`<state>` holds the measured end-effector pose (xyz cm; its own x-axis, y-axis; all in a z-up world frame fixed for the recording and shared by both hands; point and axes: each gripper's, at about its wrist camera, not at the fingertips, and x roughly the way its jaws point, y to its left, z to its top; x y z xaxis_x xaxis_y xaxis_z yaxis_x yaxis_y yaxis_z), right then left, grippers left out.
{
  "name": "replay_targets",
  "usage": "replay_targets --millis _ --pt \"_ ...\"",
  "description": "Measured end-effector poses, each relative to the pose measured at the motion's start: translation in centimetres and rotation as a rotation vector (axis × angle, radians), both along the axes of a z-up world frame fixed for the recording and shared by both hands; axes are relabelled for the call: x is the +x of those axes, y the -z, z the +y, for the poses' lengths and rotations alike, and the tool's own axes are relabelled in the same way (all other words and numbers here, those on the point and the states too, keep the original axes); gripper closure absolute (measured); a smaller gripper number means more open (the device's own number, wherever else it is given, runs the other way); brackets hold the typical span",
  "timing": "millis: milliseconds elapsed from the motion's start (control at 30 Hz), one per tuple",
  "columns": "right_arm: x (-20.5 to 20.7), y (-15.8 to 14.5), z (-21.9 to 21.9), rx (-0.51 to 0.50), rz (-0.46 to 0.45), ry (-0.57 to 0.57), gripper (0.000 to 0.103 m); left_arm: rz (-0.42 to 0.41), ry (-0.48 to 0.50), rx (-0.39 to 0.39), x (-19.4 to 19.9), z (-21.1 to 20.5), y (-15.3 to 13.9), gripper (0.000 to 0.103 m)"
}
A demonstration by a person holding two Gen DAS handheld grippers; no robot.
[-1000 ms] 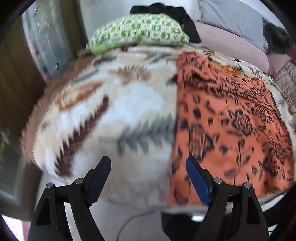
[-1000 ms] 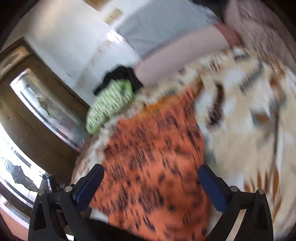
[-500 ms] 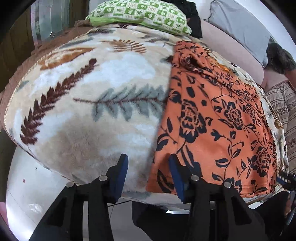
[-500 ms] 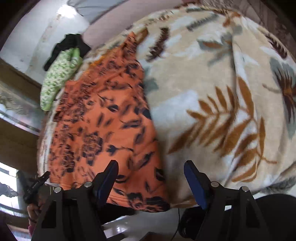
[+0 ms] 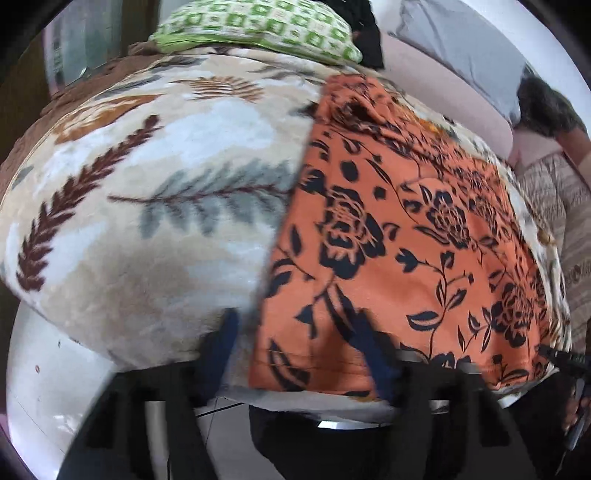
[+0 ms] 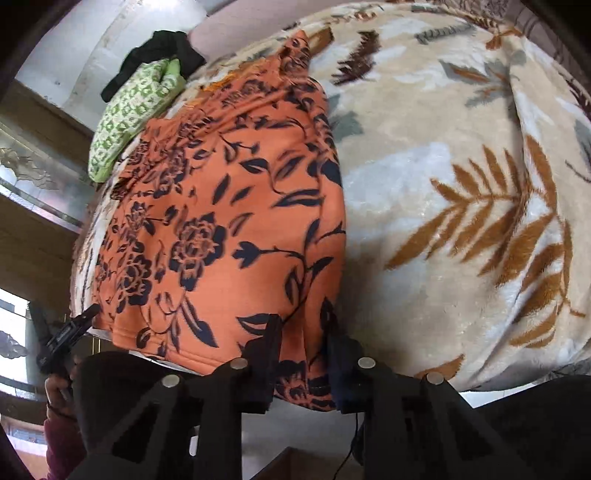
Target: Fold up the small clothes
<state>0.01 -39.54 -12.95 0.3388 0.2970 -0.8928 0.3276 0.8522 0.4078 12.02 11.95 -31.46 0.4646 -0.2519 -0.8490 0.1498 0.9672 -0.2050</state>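
Note:
An orange garment [image 5: 406, 221] with a dark flower print lies flat on a leaf-patterned blanket [image 5: 166, 184]. My left gripper [image 5: 299, 347] sits at the garment's near left corner. Its jaws are closing, with the corner of the cloth lying between them and a gap still showing on the left side. In the right wrist view the same garment [image 6: 221, 221] reaches the bed's near edge. There my right gripper [image 6: 303, 350] is closing on the near right hem, and a fold of orange cloth fills the narrow space between its fingers.
A green-and-white pillow [image 5: 258, 26] and a dark piece of clothing [image 6: 162, 48] lie at the far end. Blanket [image 6: 461, 184] stretches right of the garment. Part of a person [image 5: 546, 107] shows far right. White floor [image 5: 55, 369] lies below the bed edge.
Both grippers have come down to the garment's near hem. The right jaws went from wide apart to narrow around the cloth. The left jaws narrowed over the left corner.

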Motion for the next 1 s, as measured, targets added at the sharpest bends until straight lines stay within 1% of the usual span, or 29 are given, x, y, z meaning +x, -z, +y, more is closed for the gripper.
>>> replay_targets --millis 33,67,133,167,200,233,267,300,333,367,400,467,533,567,600,633,733,800,867,900,933,1000 --pt "0.0 0.4 -0.3 0.03 0.012 0.016 0.078 -0.003 0.006 0.025 0.1 -0.3 0.0 0.062" --pt "-0.1 0.6 -0.7 0.066 0.014 0.04 0.077 -0.009 0.015 0.024 0.1 -0.4 0.0 0.072" --pt "-0.3 0.8 -1.2 0.115 0.021 0.072 0.068 -0.007 0.033 -0.02 0.2 -0.1 -0.2 0.089" --pt "-0.3 0.9 -1.2 0.142 0.014 0.069 0.056 0.004 0.032 -0.055 0.3 0.2 -0.3 0.091" --pt "-0.2 0.9 -1.1 0.158 0.004 0.057 0.048 0.011 0.028 -0.071 0.4 0.3 -0.3 0.091" --pt "-0.1 0.8 -0.7 0.166 -0.016 0.027 0.049 0.019 0.025 -0.09 0.5 0.6 -0.2 0.092" --pt "0.0 0.7 -0.4 0.141 -0.02 0.009 0.054 0.024 0.022 -0.104 0.6 0.8 -0.2 0.092" --pt "0.0 0.6 -0.1 0.115 -0.017 -0.002 0.073 0.027 0.02 -0.114 0.6 0.9 -0.1 0.092" --pt "-0.1 0.6 0.1 0.107 -0.014 -0.008 0.082 0.032 0.023 -0.117 0.7 1.0 0.0 0.092" --pt "0.1 0.6 0.1 0.121 -0.012 -0.013 0.093 0.04 0.029 -0.119 0.7 1.0 0.2 0.089" --pt "0.0 0.6 0.1 0.152 -0.012 -0.014 0.093 0.052 0.038 -0.132 0.9 1.1 0.3 0.088" --pt "-0.1 0.2 0.0 0.16 -0.021 -0.016 0.093 0.064 0.047 -0.141 1.0 1.2 0.2 0.087" --pt "-0.2 -0.2 -0.2 0.19 -0.033 -0.01 0.093 0.066 0.073 -0.116 1.1 0.9 0.0 0.087" --pt "-0.1 -0.1 -0.2 0.187 -0.029 -0.01 0.093 0.065 0.078 -0.109 1.2 0.7 -0.1 0.088" --pt "0.1 0.0 0.0 0.14 -0.001 -0.025 0.092 0.064 0.087 -0.105 1.2 0.6 -0.1 0.09" --pt "0.2 0.1 0.1 0.114 0.014 -0.028 0.09 0.061 0.099 -0.1 1.1 0.5 -0.2 0.093" --pt "0.2 1.0 0.0 0.134 0.051 0.008 0.087 0.041 0.12 -0.076 1.0 -0.1 -0.4 0.093" --pt "0.1 1.3 0.1 0.131 0.046 0.005 0.086 0.044 0.13 -0.048 1.0 -0.5 -0.2 0.093" --pt "0.2 1.1 0.5 0.103 0.032 -0.046 0.085 0.044 0.148 -0.026 1.1 -0.9 -0.1 0.093" --pt "0.2 1.0 0.5 0.109 0.033 -0.054 0.088 0.049 0.153 -0.023 1.2 -0.9 -0.2 0.093" --pt "0.3 0.9 0.3 0.138 0.035 -0.05 0.088 0.061 0.153 -0.032 1.4 -0.8 -0.2 0.094" --pt "0.5 0.3 -0.1 0.221 0.018 -0.047 0.092 0.076 0.165 -0.065 1.6 -0.3 -0.7 0.096"
